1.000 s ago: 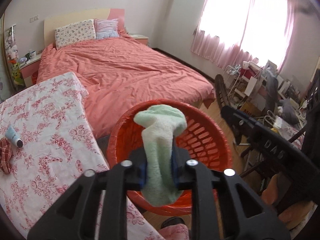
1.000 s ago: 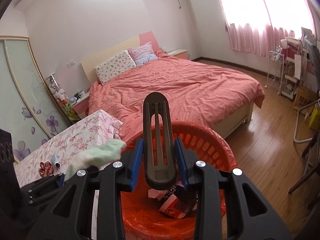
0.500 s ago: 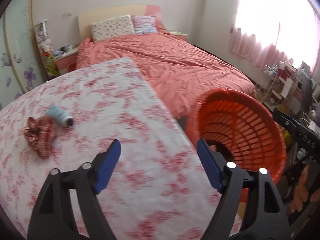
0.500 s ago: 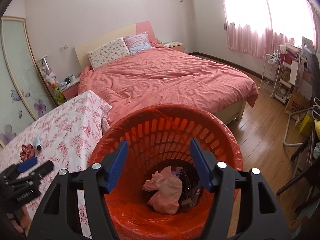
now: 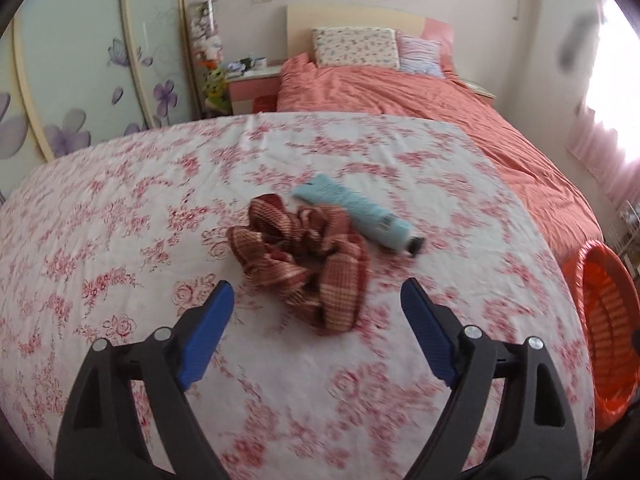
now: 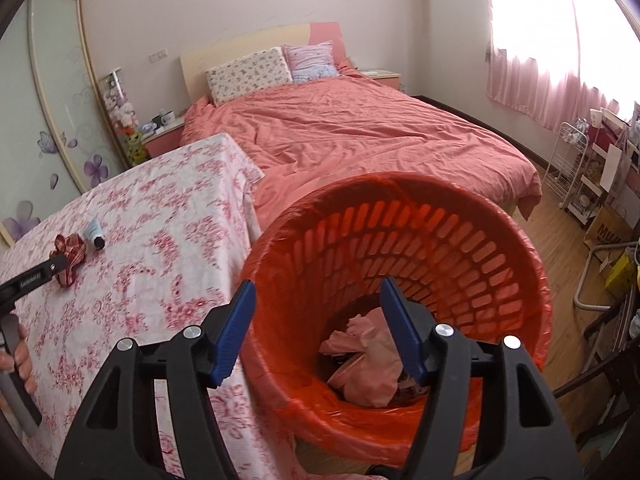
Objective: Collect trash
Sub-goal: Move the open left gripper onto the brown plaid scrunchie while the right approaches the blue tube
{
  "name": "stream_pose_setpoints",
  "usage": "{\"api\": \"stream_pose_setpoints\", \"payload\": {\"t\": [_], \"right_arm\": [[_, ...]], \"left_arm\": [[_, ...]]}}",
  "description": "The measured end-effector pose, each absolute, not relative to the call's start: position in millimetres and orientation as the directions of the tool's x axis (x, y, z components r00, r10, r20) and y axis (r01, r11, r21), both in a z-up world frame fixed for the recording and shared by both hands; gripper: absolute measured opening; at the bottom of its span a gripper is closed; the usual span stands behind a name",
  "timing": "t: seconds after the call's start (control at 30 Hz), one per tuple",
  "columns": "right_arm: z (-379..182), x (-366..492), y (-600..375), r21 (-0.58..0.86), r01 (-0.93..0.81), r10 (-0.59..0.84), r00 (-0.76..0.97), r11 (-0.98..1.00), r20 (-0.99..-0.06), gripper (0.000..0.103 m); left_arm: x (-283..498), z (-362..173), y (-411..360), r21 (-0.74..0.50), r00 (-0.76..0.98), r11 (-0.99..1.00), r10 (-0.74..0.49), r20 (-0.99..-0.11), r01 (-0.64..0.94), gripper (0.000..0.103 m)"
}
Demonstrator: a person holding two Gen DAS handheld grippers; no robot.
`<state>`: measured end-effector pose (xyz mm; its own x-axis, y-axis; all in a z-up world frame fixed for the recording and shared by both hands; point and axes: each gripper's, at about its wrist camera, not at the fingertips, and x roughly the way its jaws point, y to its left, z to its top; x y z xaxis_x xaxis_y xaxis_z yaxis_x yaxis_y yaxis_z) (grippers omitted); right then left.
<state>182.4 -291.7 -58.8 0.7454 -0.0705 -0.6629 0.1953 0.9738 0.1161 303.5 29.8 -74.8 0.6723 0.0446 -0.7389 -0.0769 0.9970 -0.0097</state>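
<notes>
On the table's floral cloth (image 5: 120,216), a crumpled red plaid scrunchie (image 5: 308,258) lies near the middle, and a pale blue tube (image 5: 352,210) with a dark cap lies just beside it on the far side, its body slanting toward the bed; whether the two touch is hard to tell through the blur. The left gripper (image 5: 318,332) hangs just short of the scrunchie with its jaws spread wide and opening wider at this moment, nothing between the blue pads (image 5: 206,334), which stand to either side of the scrunchie's near edge without touching it. The orange laundry-style basket (image 6: 532,280), lined with an orange plastic bag, stands against the table's edge on the side toward the window; inside it lie crumpled pink paper (image 6: 364,364) and some darker scraps. The right gripper (image 6: 318,328) hovers over the basket's mouth with its jaws parted about halfway and empty, one pad over the near rim and the other over the interior. In the right wrist view the left gripper's black frame and part of a hand (image 6: 16,356) show at the far left edge. Beyond the table stretches a bed with a salmon duvet (image 6: 360,128) and two pillows, and pink curtains (image 6: 536,68) cover the bright window.
</notes>
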Motion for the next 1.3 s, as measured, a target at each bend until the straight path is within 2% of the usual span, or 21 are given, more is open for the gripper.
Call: {"api": "stream_pose_setpoints", "payload": {"t": [0.23, 0.3, 0.37, 0.4, 0.47, 0.57, 0.73, 0.9, 1.3], "right_arm": [[-58.5, 189.4, -270.2, 0.111, 0.152, -0.037, 0.735, 0.982, -0.677, 0.064], [-57.6, 191.4, -264.4, 0.114, 0.138, -0.024, 0.733, 0.984, -0.68, 0.064], [-57.8, 194.7, -255.1, 0.114, 0.124, -0.013, 0.73, 0.986, -0.684, 0.064], [-57.7, 195.7, -251.1, 0.114, 0.116, -0.006, 0.728, 0.987, -0.685, 0.064], [-57.9, 198.7, -241.3, 0.114, 0.098, 0.006, 0.727, 0.989, -0.686, 0.064], [-57.6, 201.8, -226.8, 0.113, 0.069, 0.028, 0.726, 0.991, -0.687, 0.064], [-59.0, 208.3, -197.7, 0.111, 0.001, 0.076, 0.72, 0.994, -0.69, 0.064], [-64.8, 225.9, -158.0, 0.121, -0.078, 0.141, 0.698, 0.99, -0.702, 0.064], [-64.3, 303.1, -79.4, 0.143, -0.172, 0.222, 0.667, 0.975, -0.712, 0.063]], "left_arm": [[332.5, -87.8, 35.3, 0.027, 0.642, 0.994, 0.086, -0.762, -0.101, 0.087], [338.8, -89.1, 34.8, 0.02, 0.637, 0.996, 0.074, -0.767, -0.09, 0.08], [341.9, -89.7, 37.8, 0.015, 0.635, 0.996, 0.068, -0.769, -0.088, 0.064], [342.2, -89.5, 41.4, 0.003, 0.637, 0.996, 0.057, -0.769, -0.087, 0.059], [340.0, -88.8, 50.2, -0.02, 0.639, 0.996, 0.038, -0.768, -0.083, 0.041], [333.9, -88.3, 68.3, -0.04, 0.636, 0.996, 0.022, -0.772, -0.084, 0.031], [310.0, -85.9, 112.5, 0.001, 0.632, 0.992, 0.082, -0.771, -0.128, 0.031], [291.1, -89.4, 157.1, -0.001, 0.624, 0.982, 0.117, -0.773, -0.187, 0.038], [291.2, -91.3, 161.8, -0.018, 0.616, 0.985, 0.093, -0.782, -0.172, 0.041]]}}
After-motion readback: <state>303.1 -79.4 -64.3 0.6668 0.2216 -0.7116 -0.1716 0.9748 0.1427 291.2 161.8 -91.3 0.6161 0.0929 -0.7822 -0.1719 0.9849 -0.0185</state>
